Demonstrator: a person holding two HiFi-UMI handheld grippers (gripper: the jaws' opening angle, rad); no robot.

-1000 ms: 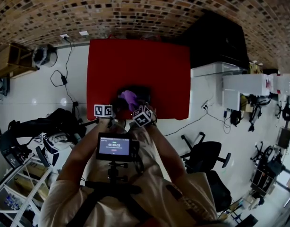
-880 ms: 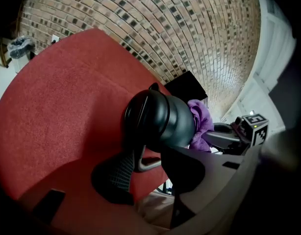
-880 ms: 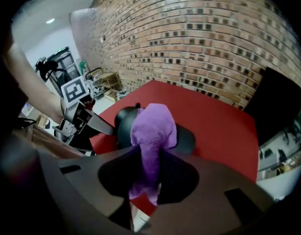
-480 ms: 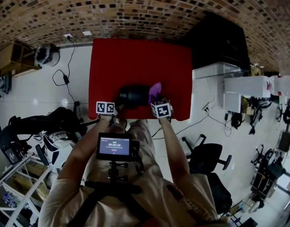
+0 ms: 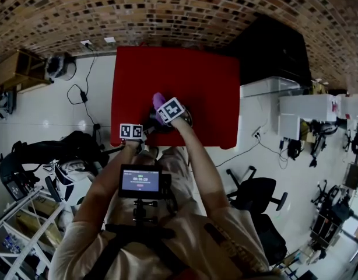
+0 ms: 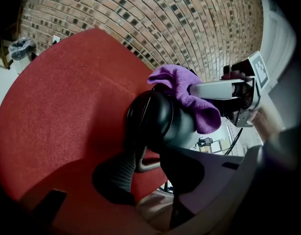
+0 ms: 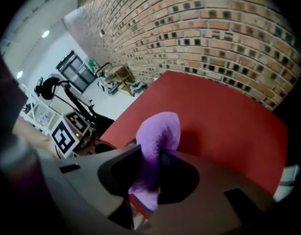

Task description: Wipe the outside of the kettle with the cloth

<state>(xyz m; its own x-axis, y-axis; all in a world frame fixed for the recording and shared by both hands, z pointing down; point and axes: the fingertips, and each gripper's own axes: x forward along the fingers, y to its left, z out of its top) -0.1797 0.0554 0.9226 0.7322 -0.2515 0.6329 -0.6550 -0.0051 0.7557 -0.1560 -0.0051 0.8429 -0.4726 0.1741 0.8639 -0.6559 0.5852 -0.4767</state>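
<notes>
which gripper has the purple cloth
The right gripper: the purple cloth is pinched between its jaws. The left gripper, whose jaws have just been closing, has the kettle between them.

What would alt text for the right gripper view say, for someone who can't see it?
The right gripper clamps a purple cloth between its dark jaws, the cloth's end sticking up. Beyond lies a red table, with a brick wall behind.

Purple cloth, glossy black kettle, red table, brown brick-patterned wall.
</notes>
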